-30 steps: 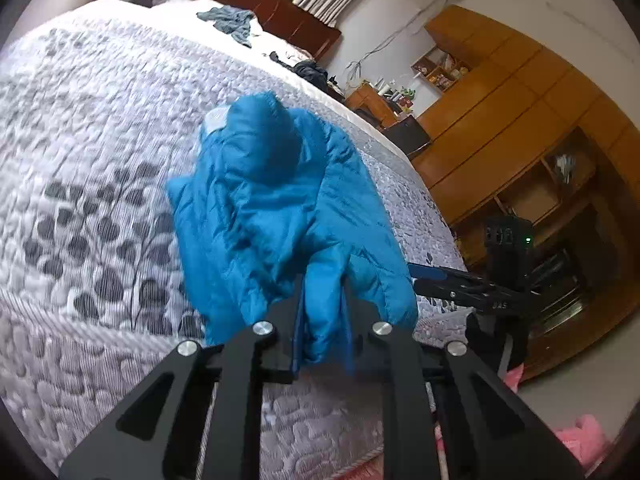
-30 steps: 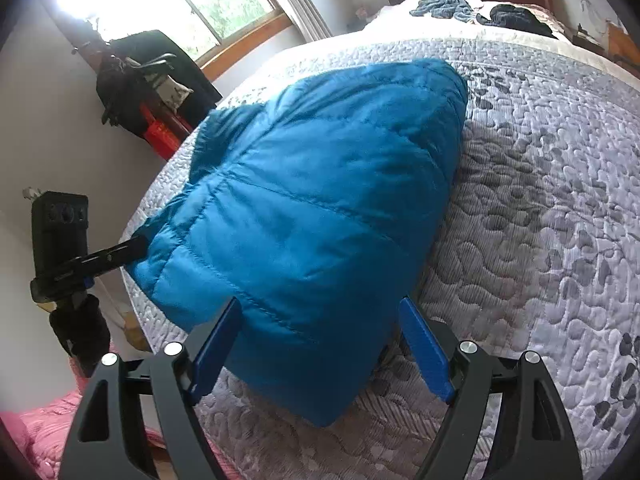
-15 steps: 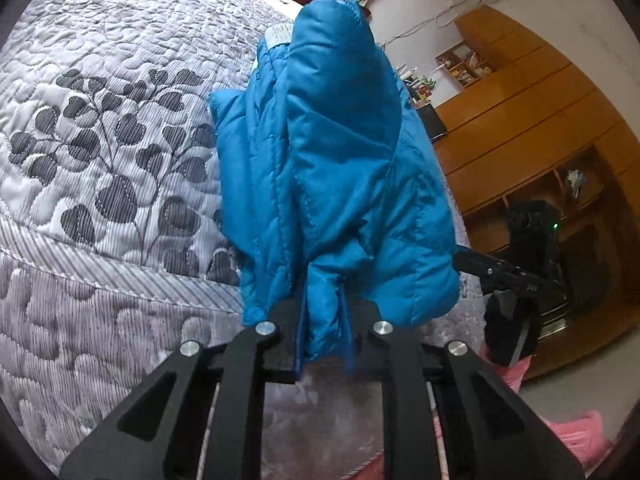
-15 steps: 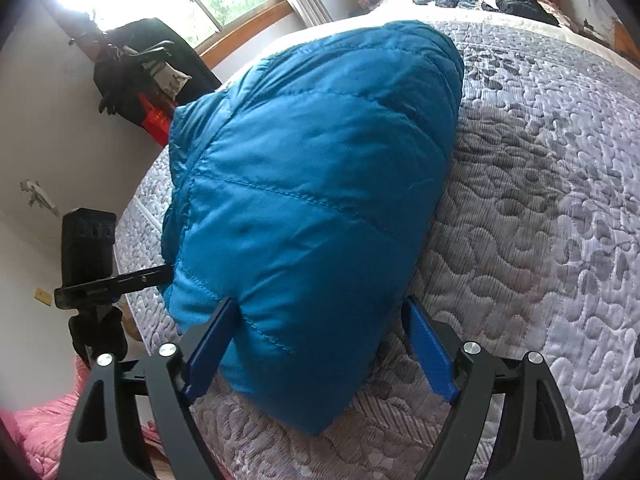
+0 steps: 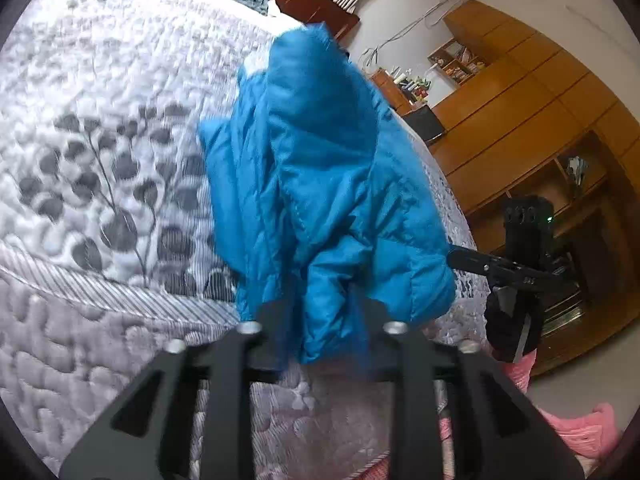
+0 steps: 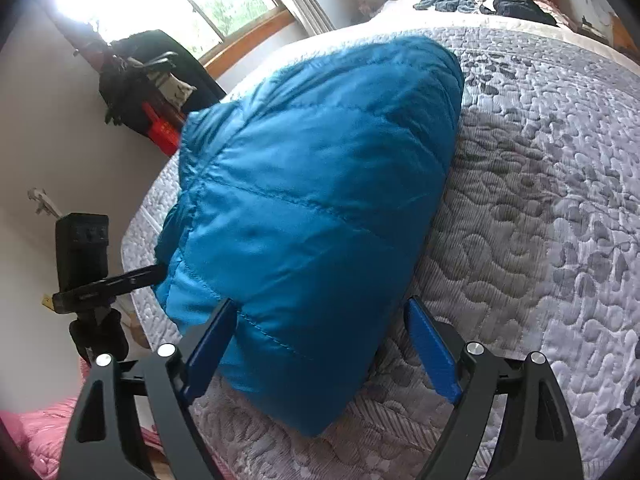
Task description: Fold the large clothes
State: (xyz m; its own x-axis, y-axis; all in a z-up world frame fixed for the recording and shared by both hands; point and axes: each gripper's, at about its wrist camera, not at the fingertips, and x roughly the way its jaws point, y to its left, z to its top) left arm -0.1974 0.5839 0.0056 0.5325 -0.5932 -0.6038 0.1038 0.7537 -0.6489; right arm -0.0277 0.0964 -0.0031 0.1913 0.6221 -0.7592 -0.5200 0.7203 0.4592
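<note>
1. Your left tongs (image 5: 326, 320) are pinching a fold of the blue padded jacket (image 5: 320, 184) at its near hem; the cloth bunches between the two fingers and hangs below them.
2. Your right tongs (image 6: 320, 344) are spread wide. The blue pads (image 6: 430, 354) stand either side of the jacket's near corner. Whether they touch the cloth cannot be told.
3. The jacket (image 6: 316, 216) lies in a thick bundle on the grey quilted bedspread (image 5: 100, 184), near the bed's foot edge. In the right wrist view it fills the centre, running from 6 o'clock up toward 12 o'clock.
4. In the left wrist view the jacket stands raised and crumpled, its rounded top at 12 o'clock. This view is blurred, so the seams read poorly.
5. In the left wrist view your right tongs (image 5: 466, 260) enter at 3 o'clock, their tip just beside the jacket's lower right corner.
6. In the right wrist view your left tongs (image 6: 158, 272) enter at 9 o'clock and meet the jacket's left edge.
7. Dark loose clothes (image 6: 516, 4) lie at the head of the bed, at 1 o'clock in the right wrist view, well apart from the jacket.
8. A window (image 6: 168, 4) sits at 11 o'clock in the right wrist view; wooden cabinets (image 5: 532, 108) stand at 2 o'clock in the left wrist view.
9. Pink fabric (image 5: 580, 428) lies low beside the bed, at 4 o'clock in the left wrist view.
</note>
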